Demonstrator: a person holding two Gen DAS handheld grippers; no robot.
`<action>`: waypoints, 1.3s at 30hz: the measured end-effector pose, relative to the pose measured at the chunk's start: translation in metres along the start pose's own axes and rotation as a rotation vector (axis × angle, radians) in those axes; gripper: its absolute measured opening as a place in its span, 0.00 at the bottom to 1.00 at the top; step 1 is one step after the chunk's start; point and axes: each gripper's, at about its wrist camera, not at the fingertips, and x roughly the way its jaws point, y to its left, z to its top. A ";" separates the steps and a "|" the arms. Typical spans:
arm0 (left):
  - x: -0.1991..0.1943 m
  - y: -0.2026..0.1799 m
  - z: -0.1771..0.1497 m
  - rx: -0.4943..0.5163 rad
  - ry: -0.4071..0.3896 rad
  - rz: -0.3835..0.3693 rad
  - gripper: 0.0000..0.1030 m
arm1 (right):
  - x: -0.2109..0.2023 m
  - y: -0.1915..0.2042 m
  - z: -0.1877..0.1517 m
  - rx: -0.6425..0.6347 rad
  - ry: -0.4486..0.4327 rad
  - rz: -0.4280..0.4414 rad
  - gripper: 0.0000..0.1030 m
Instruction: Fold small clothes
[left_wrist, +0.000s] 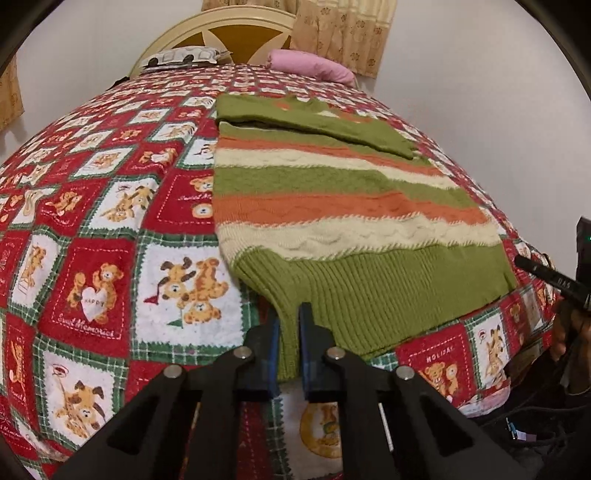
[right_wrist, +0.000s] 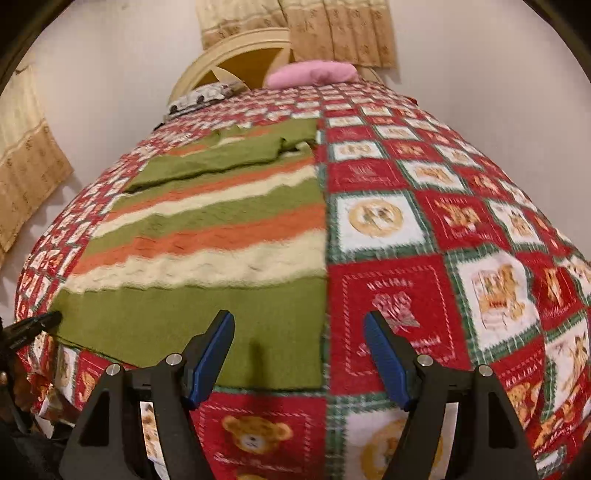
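Two claws at near hem of striped sweater (left_wrist: 332, 206), long axis toward headboard (left_wrist: 236, 40): left claw (left_wrist: 288, 347) clamped on corner; right claw (right_wrist: 299, 354) agape, directly above opposite corner.

One sweater (left_wrist: 332, 206), two pillows: patterned (left_wrist: 181, 57), pink (left_wrist: 314, 66); one blanket (left_wrist: 103, 206).

Sweater (left_wrist: 332, 206) on bedspread (left_wrist: 110, 206); pillows (left_wrist: 314, 64) behind.

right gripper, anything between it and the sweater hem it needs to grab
Nothing visible does. The right gripper hangs open just above the green hem of the sweater, only blanket beside it. The left gripper already pinches the hem's other corner.
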 end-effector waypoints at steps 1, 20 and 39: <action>0.002 0.000 -0.001 -0.001 0.004 -0.001 0.10 | 0.001 -0.003 -0.002 0.012 0.009 0.009 0.69; -0.013 0.017 0.001 -0.038 -0.031 -0.110 0.09 | -0.021 -0.009 -0.012 0.031 -0.038 0.181 0.07; -0.019 0.022 0.067 -0.030 -0.110 -0.187 0.09 | -0.021 -0.015 0.043 0.171 -0.158 0.352 0.06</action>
